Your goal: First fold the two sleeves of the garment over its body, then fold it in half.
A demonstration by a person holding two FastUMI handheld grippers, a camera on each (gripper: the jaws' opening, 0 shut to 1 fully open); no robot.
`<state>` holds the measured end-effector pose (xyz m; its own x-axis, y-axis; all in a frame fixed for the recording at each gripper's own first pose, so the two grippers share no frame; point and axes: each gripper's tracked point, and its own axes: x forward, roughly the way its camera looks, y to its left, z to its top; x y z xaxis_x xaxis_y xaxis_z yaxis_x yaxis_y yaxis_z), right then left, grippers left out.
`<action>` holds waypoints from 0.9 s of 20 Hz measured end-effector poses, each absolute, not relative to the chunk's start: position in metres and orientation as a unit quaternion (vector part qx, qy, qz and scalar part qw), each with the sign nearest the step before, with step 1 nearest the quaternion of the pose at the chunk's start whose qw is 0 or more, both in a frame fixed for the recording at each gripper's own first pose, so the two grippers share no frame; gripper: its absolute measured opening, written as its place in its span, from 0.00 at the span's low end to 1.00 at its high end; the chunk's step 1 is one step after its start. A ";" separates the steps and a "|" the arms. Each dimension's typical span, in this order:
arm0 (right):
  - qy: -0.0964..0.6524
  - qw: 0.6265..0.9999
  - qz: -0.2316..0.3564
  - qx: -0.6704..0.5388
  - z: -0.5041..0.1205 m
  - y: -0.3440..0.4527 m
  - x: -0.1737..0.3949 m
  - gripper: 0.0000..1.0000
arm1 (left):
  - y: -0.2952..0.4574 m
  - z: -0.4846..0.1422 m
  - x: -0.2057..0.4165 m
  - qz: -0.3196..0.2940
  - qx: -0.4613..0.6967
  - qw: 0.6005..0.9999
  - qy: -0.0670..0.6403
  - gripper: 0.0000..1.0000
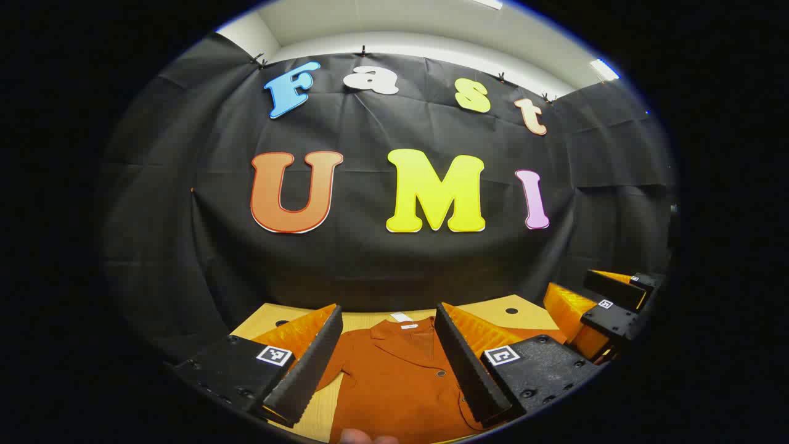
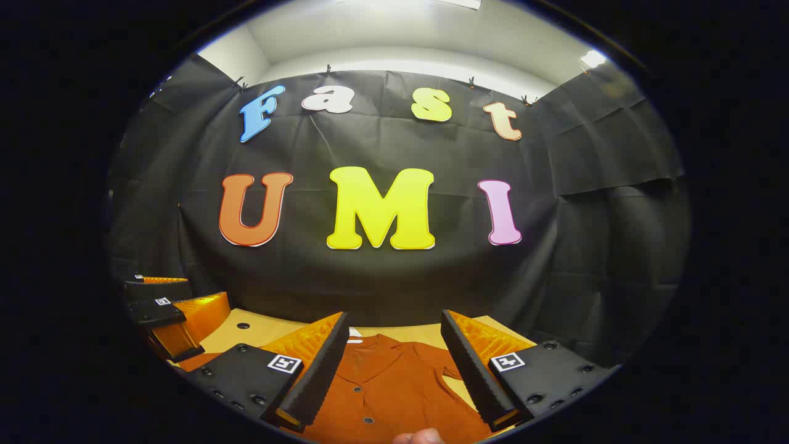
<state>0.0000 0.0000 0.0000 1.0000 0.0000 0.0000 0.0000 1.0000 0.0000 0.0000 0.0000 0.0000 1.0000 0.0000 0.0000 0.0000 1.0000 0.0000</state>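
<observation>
A rust-orange buttoned garment (image 1: 394,382) lies flat on a light wooden table (image 1: 505,308), collar toward the booth wall. In the left gripper view my left gripper (image 1: 388,364) hovers above it, open, with only the cloth below showing between its fingers. My right gripper (image 1: 607,308) appears at the far right of that view, over the table's right side. In the right gripper view the same garment (image 2: 382,388) lies under my right gripper (image 2: 391,370), which is open and holds nothing. My left gripper (image 2: 169,308) shows at the left edge there.
The black cloth wall rises just behind the table's far edge (image 2: 394,330). The wooden table (image 2: 240,336) has small round holes near its back corners. A fingertip (image 1: 363,436) shows at the bottom of the left gripper view, another fingertip (image 2: 419,436) in the right gripper view.
</observation>
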 end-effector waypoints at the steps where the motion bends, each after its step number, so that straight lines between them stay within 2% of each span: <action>1: -0.002 1.000 -0.002 0.002 0.003 -0.001 0.002 0.93 | -0.002 0.001 0.001 -0.002 0.001 1.000 -0.001 0.97; 9: -0.013 1.000 0.005 -0.005 0.010 -0.005 0.003 0.95 | -0.013 0.006 0.005 -0.007 0.015 1.000 -0.004 0.97; 18: -0.021 0.999 0.025 -0.007 0.017 0.004 0.006 0.94 | -0.004 0.013 0.006 0.013 0.018 1.000 -0.009 0.97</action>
<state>0.0062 0.0037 0.0167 0.9979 0.0496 0.0412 -0.0490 0.9987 -0.0148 0.0056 -0.0040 0.0133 0.9995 0.0256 0.0190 -0.0263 0.9990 0.0367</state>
